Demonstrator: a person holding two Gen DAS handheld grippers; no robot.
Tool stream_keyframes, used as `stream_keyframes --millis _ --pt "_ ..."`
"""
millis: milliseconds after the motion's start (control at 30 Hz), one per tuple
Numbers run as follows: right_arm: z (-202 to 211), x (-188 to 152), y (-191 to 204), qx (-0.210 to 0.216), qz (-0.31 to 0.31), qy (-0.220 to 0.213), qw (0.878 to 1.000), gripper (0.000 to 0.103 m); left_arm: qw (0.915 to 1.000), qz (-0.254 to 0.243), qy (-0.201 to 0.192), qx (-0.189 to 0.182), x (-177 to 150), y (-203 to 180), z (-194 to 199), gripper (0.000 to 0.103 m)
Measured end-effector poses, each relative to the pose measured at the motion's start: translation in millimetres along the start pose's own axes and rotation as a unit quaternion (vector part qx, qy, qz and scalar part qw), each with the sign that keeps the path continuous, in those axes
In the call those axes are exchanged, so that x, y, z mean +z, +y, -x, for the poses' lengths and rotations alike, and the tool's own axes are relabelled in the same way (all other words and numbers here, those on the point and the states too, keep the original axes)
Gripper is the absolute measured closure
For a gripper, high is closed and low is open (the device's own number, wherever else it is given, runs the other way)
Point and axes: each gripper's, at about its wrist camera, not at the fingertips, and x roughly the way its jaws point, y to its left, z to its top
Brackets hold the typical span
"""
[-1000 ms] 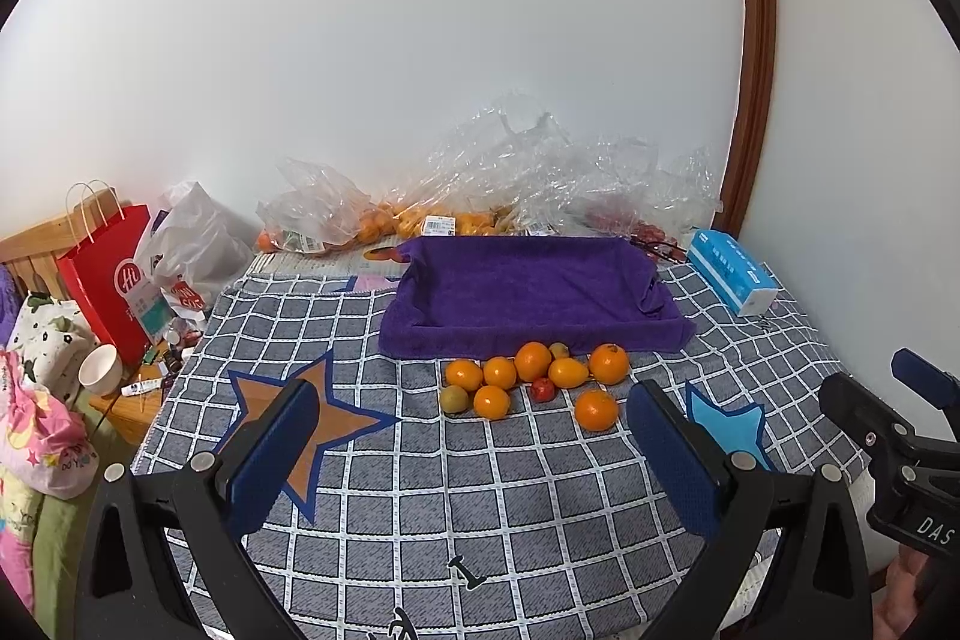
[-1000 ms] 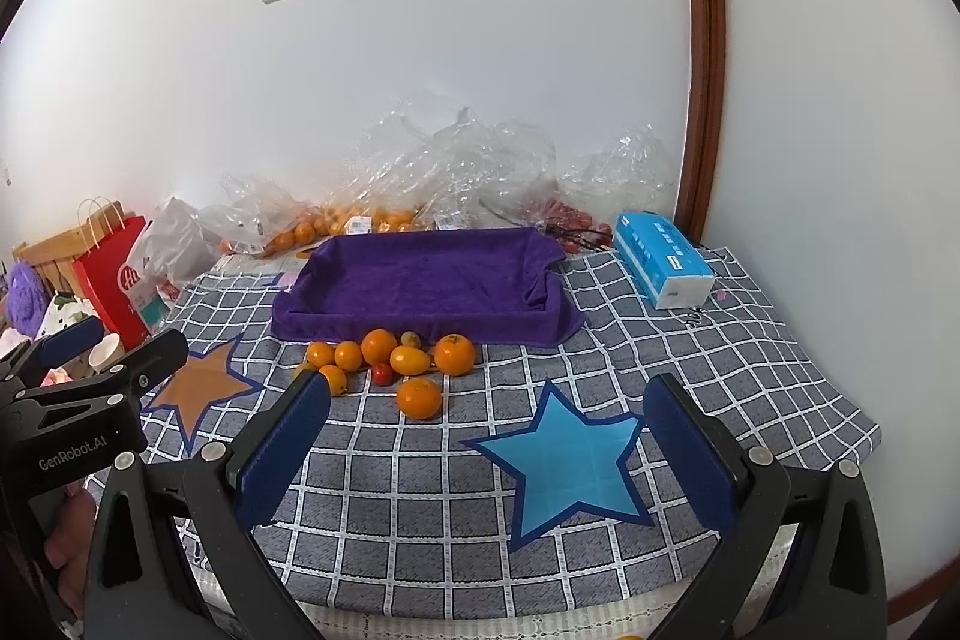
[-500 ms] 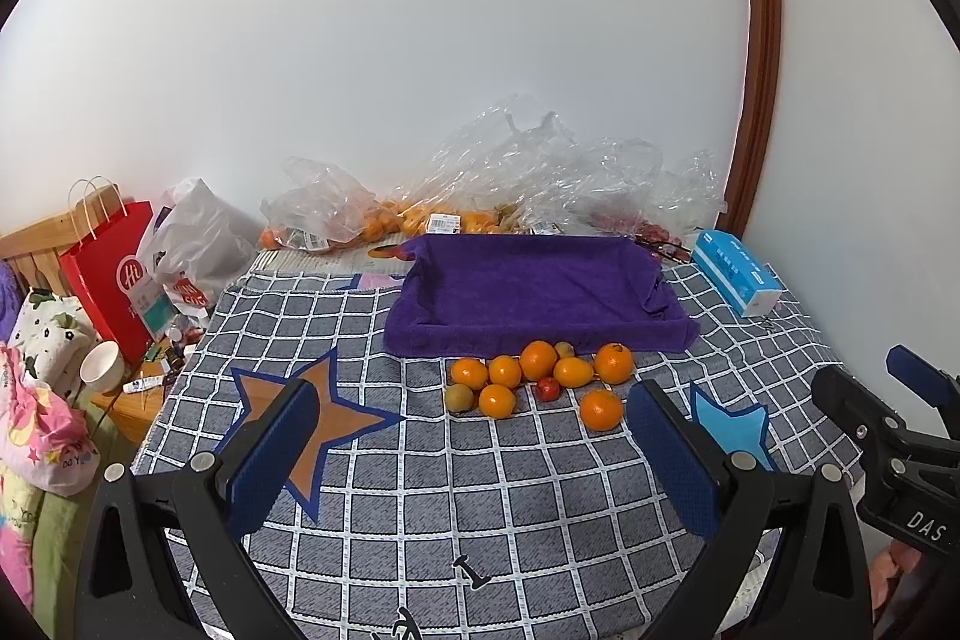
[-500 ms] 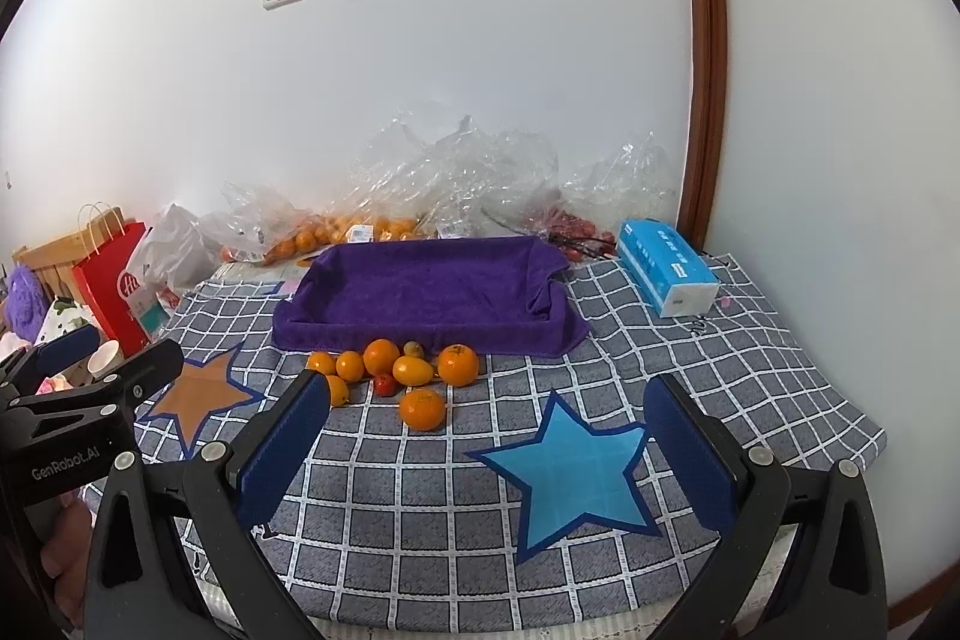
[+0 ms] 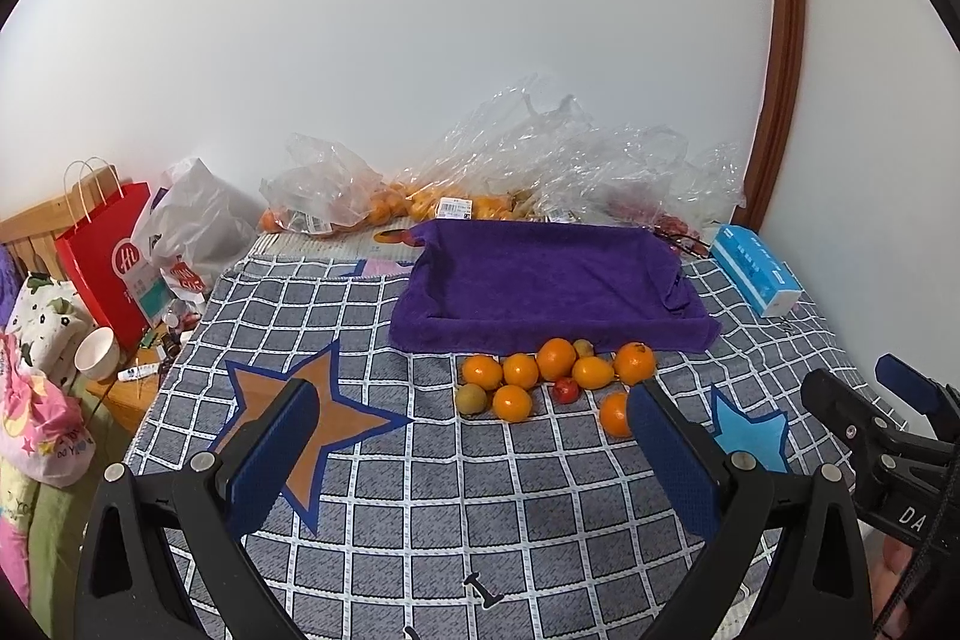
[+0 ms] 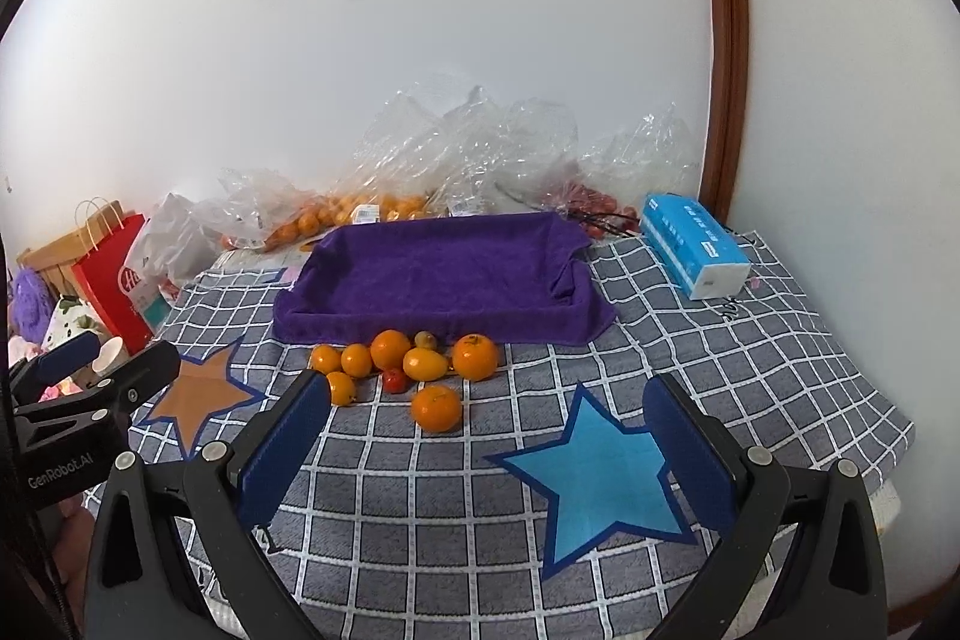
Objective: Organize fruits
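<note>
Two grippers are hovering over a grey checked cloth [image 6: 750, 370] with woven white lines. The left gripper [image 5: 474, 433] is standing spread wide, gripping nothing; the right gripper [image 6: 489, 430] is likewise released and bare, its blue pads looking finely textured. "GenRobot.AI" is showing in white at the left edge of the right wrist view, on the other tool's black body. The fruits [image 6: 408, 367], round, glossy, mostly orange with one small red one, are sitting in a cluster at centre frame, touching the near edge of a plush purple towel-lined tray [image 6: 444, 268]. Crinkled clear plastic bags [image 5: 540, 166] are lying behind it. A blue tissue box [image 6: 690, 244] is resting at right; a red paper bag [image 5: 114, 256] marked "Hi" is standing at left.
</note>
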Motion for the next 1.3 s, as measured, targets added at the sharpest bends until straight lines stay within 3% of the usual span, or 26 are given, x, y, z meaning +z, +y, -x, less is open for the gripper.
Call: stream_keyframes --millis 567,933,1067,1300 --pt "-73 0 -1 0.021 0.010 0.036 0.999 0.008 0.9995 0.005 0.030 0.005 9 17 -67 0.003" --pt "-157 -30 15 0.057 0.016 0.117 0.991 0.027 0.9952 0.022 0.092 0.024 -1 53 -131 0.008" --pt "-176 -39 25 0.072 0.016 0.136 0.988 0.031 0.9939 0.025 0.106 0.017 -6 61 -145 0.008" --pt "-200 -48 31 0.069 0.030 0.157 0.985 0.052 0.9917 0.028 0.125 -0.013 -14 56 -162 0.008"
